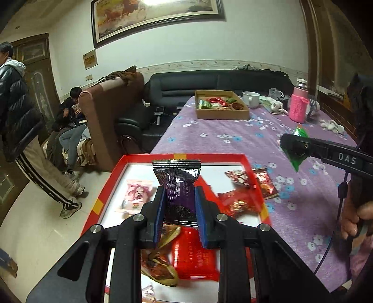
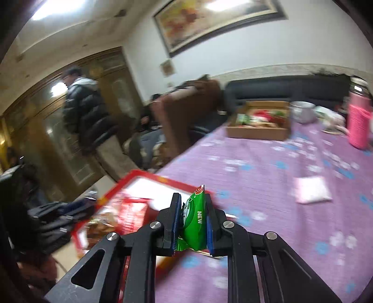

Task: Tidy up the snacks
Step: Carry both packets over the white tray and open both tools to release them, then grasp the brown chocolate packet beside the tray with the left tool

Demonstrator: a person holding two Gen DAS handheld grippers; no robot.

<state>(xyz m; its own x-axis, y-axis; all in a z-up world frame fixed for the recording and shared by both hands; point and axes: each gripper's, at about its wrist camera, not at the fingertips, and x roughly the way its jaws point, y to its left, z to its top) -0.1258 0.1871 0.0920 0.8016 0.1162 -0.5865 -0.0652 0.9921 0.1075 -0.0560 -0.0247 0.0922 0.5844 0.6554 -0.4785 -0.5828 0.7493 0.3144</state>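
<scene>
Two packets are in hand: left gripper fingers pinch a purple packet above the near red tray; right gripper fingers clamp a green packet. Several snacks remain in the tray; the far cardboard box is part-filled, so sorting looks midway.

Indoor light, pretty dim and warm overall. Blown-out ceiling light reflecting as glare on the framed painting in the left wrist view, same washed-out patches on it in the right wrist view. Heavy fisheye bending all round, black vignette in the corners, door and wall lines curving hard. Left wrist view fairly sharp: crisp print on the purple wrapper, shiny highlights on its foil. Right wrist view smeared with motion blur, flowers on the purple cloth streaked, red tray mushy, only the green packet up close readable. Soft shadows, nothing harsh.
</scene>
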